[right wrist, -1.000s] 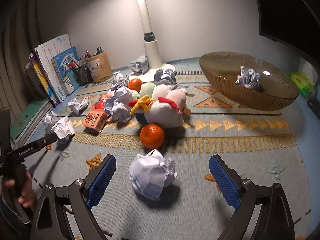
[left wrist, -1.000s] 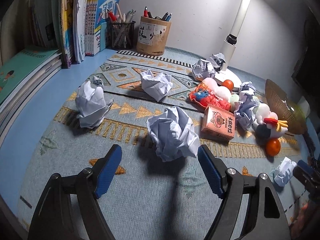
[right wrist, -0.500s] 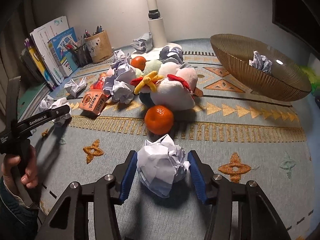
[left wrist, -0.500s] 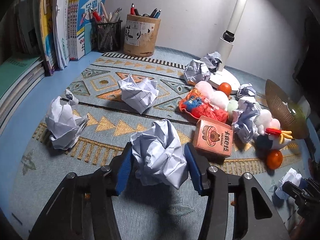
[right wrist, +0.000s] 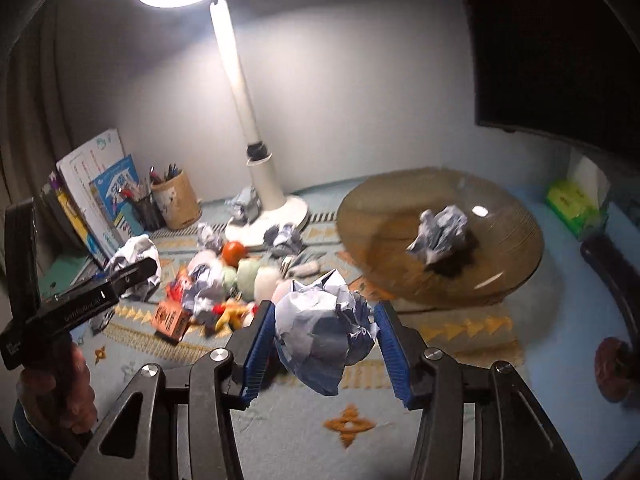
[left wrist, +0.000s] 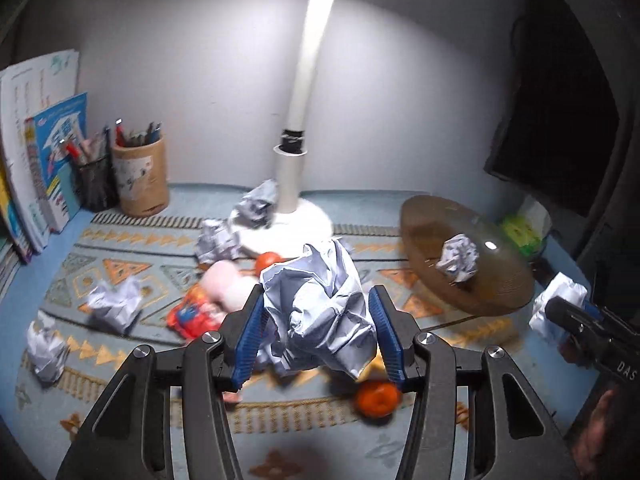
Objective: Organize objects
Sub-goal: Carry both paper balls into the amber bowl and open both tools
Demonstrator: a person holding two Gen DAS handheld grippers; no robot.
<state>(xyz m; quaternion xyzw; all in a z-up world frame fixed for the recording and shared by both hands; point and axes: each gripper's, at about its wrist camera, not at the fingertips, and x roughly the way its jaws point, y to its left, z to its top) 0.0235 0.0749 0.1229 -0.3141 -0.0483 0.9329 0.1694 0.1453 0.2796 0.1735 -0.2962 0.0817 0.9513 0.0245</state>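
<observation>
While each gripper (left wrist: 316, 338) (right wrist: 325, 354) is raised, a paper ball (left wrist: 320, 312) (right wrist: 326, 334) sits clamped between its pads.

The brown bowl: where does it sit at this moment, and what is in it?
In the right wrist view the brown bowl sits on the patterned mat, right of the lamp base, holding one crumpled paper ball.

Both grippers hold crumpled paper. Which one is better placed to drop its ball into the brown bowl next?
Right, probably. The right gripper holds its paper ball with the brown bowl just ahead; the left gripper and its paper sit farther across the mat from it.
</observation>
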